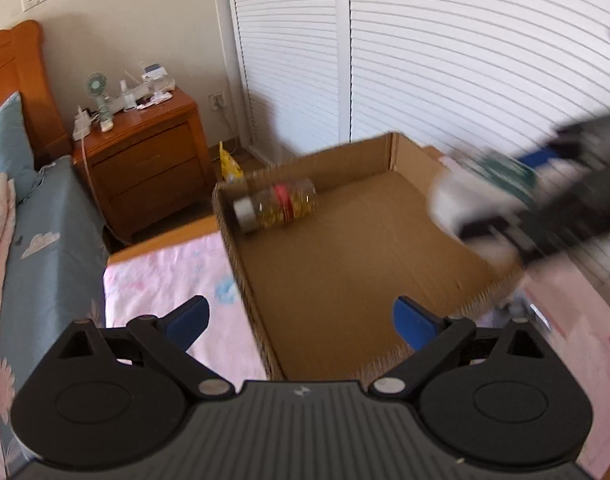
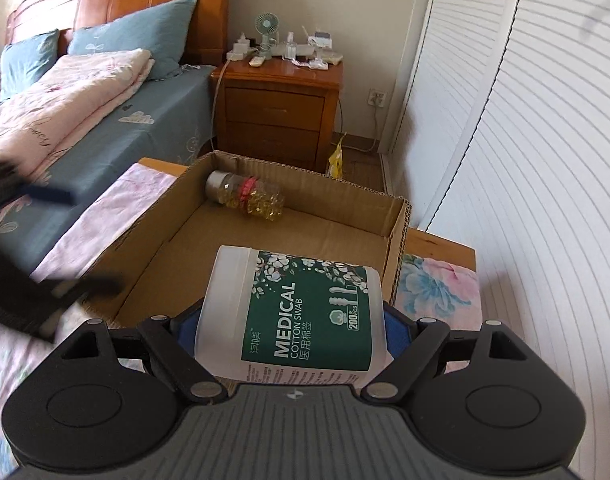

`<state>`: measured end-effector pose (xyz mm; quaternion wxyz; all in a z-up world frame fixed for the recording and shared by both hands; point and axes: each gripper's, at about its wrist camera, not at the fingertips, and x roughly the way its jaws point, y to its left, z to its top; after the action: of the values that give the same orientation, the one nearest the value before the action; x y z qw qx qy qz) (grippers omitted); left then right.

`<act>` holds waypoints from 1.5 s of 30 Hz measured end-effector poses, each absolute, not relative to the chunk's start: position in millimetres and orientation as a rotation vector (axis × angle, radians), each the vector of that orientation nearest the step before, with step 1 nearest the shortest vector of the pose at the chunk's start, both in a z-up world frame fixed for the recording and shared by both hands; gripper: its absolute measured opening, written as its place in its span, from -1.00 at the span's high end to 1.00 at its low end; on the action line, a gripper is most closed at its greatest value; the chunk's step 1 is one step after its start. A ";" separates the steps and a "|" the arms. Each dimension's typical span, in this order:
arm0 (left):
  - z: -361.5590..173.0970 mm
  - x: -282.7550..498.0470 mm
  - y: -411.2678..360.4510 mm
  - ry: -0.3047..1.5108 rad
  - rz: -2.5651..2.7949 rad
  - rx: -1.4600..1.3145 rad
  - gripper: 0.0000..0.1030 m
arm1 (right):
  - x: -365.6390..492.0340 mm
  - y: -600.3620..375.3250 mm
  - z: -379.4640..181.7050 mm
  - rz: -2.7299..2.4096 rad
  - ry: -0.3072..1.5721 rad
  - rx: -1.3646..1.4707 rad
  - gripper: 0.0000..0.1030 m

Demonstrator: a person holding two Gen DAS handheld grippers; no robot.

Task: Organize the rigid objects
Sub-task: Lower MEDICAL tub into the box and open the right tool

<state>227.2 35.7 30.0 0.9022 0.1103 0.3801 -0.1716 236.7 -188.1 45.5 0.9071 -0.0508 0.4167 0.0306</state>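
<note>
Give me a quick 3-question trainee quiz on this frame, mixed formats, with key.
1. True or false: the right gripper holds the cotton swab tub between its pads.
2. What already lies in the cardboard box?
A. a fan
B. a clear bottle of yellow capsules
C. a pillow
3. Fill in: the left gripper has its fingers spread with ____ between them.

Key:
1. True; the blue pads press both sides of the tub.
2. B; the capsule bottle lies on its side near the box's far wall.
3. Nothing; only the box floor shows in the gap.
</note>
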 end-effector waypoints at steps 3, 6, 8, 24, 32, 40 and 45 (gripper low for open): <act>26.1 210.0 39.7 0.801 -0.356 0.217 -0.91 | 267.3 -190.3 36.0 0.045 0.893 -0.093 -0.71; 24.3 191.9 41.7 0.801 -0.388 0.212 -0.91 | 296.2 -189.2 30.1 0.000 0.897 -0.096 -0.71; 23.4 186.8 44.1 0.805 -0.396 0.209 -0.91 | 308.3 -189.2 27.4 -0.015 0.894 -0.090 -0.71; 18.9 143.9 54.9 0.810 -0.403 0.161 -0.91 | 252.0 -186.9 52.6 -0.004 0.795 -0.058 -1.00; 9.7 113.1 65.7 0.815 -0.342 0.125 -0.91 | 173.1 -176.8 44.5 0.071 0.805 -0.018 -1.00; -4.5 88.6 77.8 0.822 -0.348 0.099 -0.91 | 83.5 -146.7 0.8 0.209 0.869 -0.065 -1.00; -13.9 80.5 83.1 0.833 -0.355 0.078 -0.91 | 47.3 -119.8 -31.7 0.278 0.941 -0.141 -1.00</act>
<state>80.5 83.1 -13.9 0.8985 0.0376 0.4024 -0.1713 47.4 -119.8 -31.7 0.8796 -0.0677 0.4516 0.1332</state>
